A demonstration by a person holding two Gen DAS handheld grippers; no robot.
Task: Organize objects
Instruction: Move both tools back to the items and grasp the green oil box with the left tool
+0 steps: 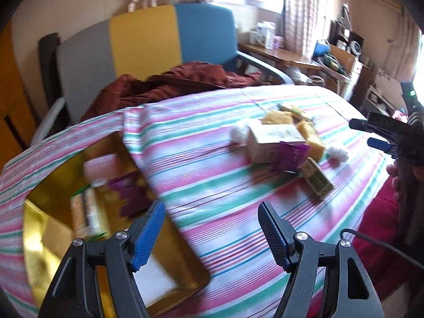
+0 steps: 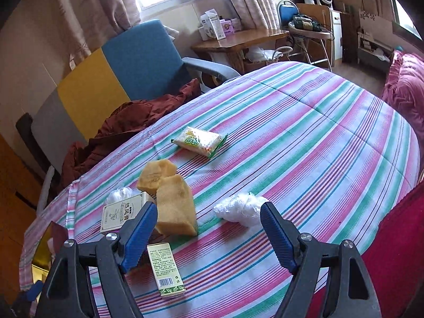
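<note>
The right claw (image 2: 208, 234) hangs wide and empty above the bed (image 2: 304, 137), the yellow sponge block (image 2: 176, 208) just ahead. Lower squarely over it before closing. The left claw (image 1: 210, 234), also wide, waits beside the gold box (image 1: 50, 228), probably the destination.

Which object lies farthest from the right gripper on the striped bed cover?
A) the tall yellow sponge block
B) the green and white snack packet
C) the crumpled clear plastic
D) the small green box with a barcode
B: in the right wrist view the green and white snack packet lies alone, higher up the striped bed cover, beyond the sponge block, the clear plastic and the barcode box, which sit near the right gripper.
</note>
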